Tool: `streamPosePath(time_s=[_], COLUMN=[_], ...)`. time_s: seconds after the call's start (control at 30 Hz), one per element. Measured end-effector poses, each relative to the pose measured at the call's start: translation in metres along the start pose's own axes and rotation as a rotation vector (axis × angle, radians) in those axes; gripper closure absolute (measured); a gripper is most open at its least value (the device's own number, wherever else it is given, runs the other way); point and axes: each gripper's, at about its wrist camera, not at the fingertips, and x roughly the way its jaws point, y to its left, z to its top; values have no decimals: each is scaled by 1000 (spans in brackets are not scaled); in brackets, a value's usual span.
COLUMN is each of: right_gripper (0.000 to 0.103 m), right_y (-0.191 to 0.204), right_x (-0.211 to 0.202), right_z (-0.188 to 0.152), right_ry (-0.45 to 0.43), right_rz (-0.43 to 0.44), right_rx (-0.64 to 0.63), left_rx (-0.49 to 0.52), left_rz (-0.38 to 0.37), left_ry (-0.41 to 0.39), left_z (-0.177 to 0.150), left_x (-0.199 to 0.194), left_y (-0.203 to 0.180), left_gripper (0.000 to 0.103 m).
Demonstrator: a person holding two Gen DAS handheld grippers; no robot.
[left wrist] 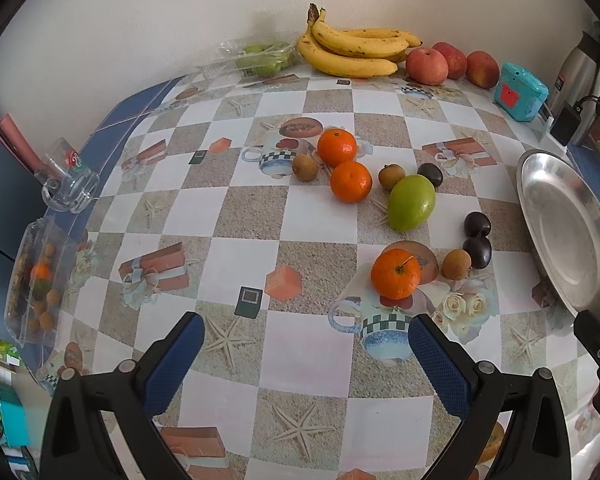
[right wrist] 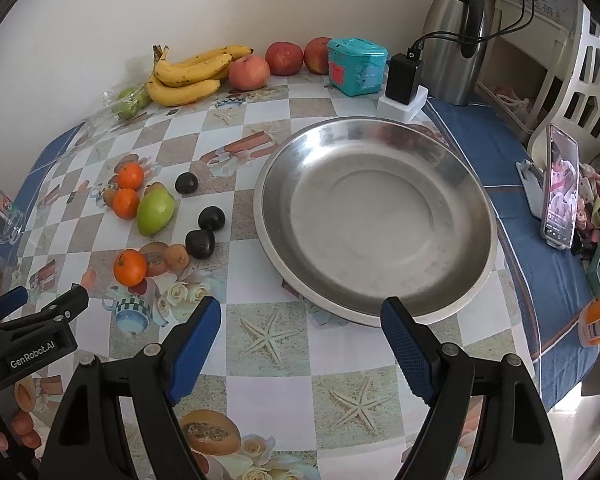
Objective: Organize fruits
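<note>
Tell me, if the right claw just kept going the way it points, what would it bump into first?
Most likely the near rim of the empty steel plate, which sits just beyond the open right claw. Since the claw tilts downward, it might touch the patterned tablecloth just short of the rim; depth is hard to judge.

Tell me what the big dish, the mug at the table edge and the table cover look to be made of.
Dish: likely stainless steel, brushed grey with dull reflections. Mug: clear glass or hard plastic, see-through with bright rim glints. Table cover: probably glossy printed vinyl, showing sheen over the pattern.

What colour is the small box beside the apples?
Teal with a red patch; the small box shows best in the right wrist view.
</note>
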Motion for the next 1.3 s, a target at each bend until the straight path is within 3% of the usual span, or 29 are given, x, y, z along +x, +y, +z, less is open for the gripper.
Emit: streamPosePath(time_s=[0.5,0.73,1.0,1.2,1.3], right_gripper=[20,20,20,20,20], right_y=[1,-7,12,19,21], right_x=[7,10,12,16,17], right_z=[4,17,41,55,61], right_ry=[-34,-47,-81,-103,-111], right_rz=[50,107,206,224,227], right_rx=[37,154,145,139,134], left_rx=[-62,-131,-119,-113,-113], left_rz=[-2,-7,-42,-49,-76], left_ry=[-80,-49,-42,1,-22], left_z=[13,32,51,55,57], left_x=[-8,-5,7,25,21], left_y=[14,13,2,3,3], left_gripper=[0,0,0,0,0])
